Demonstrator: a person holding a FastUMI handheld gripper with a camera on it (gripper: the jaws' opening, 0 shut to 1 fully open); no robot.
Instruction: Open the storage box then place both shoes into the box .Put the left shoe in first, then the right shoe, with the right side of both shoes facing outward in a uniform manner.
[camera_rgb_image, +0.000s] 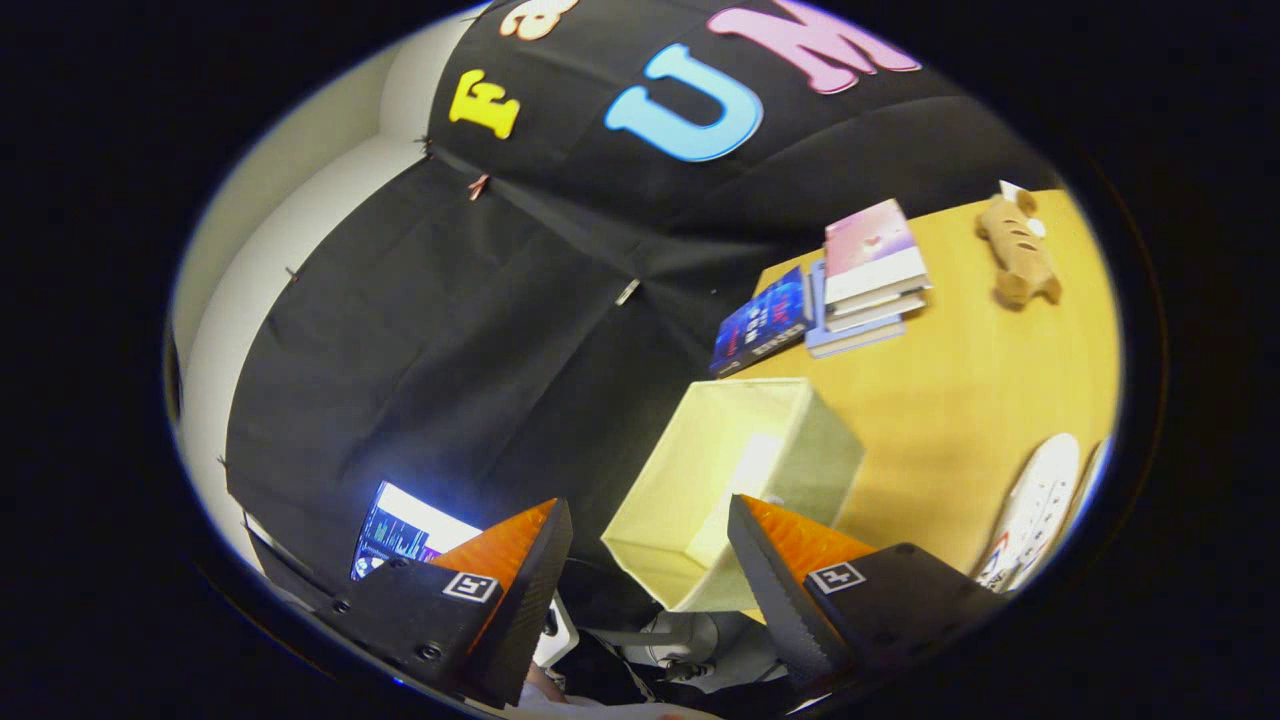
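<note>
Gripper view: gripper (650, 560) fingers spread wide, nothing held between them. Near corner of the box (735, 480) sits in the gap between the fingertips and just ahead; box is open-topped, pale fabric, empty inside, resting at the near edge of the table (960, 390). Beside the other finger, a lit screen (405, 530). Off to the side of the box, a white shoe (1035, 510) lies on the table, apart from the box. Beyond the box: stack of books (870, 275) with one dark book (765, 320) touching it. Farther still, a tan toy (1018, 250).
</note>
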